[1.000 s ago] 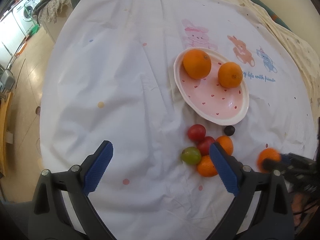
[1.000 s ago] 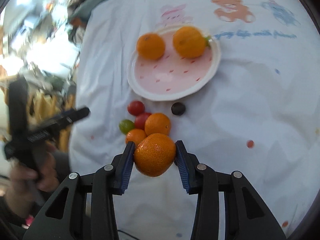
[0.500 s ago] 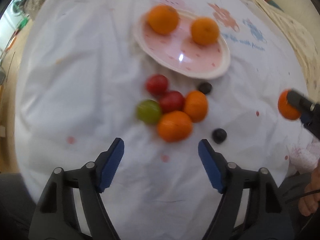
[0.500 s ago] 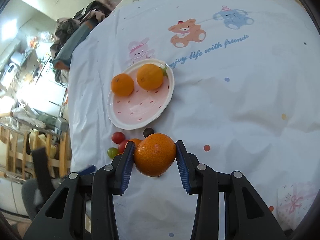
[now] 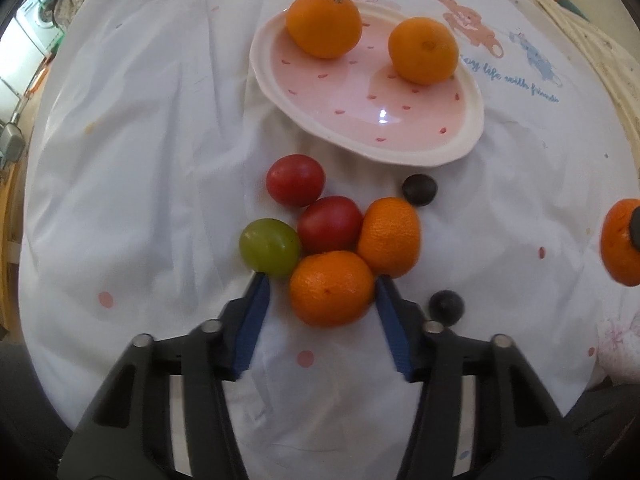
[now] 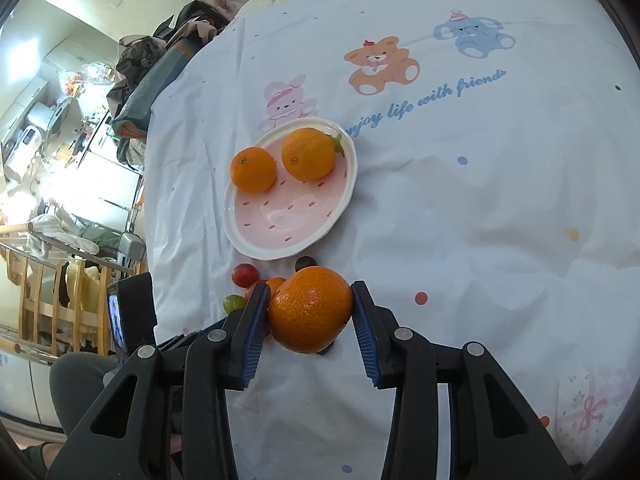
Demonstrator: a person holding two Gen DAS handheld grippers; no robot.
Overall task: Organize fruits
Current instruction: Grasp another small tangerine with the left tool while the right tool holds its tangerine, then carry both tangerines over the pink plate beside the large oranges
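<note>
Left claw [image 5: 320, 300] moved in from a wide-open hover to straddle the nearest round orange tangerine [image 5: 331, 288] of the loose cluster, blue pads narrowed beside it, right claw [image 6: 310, 312] lifted its gripped orange mandarin [image 6: 310, 309] higher above the white cartoon-print cloth [image 6: 460, 208].

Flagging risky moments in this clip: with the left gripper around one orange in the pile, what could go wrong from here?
Closing the left gripper on the near orange may nudge the green tomato and the second orange that touch it, sending them rolling. The right gripper holds its orange only by the sides; it could slip on the way to the plate.
</note>
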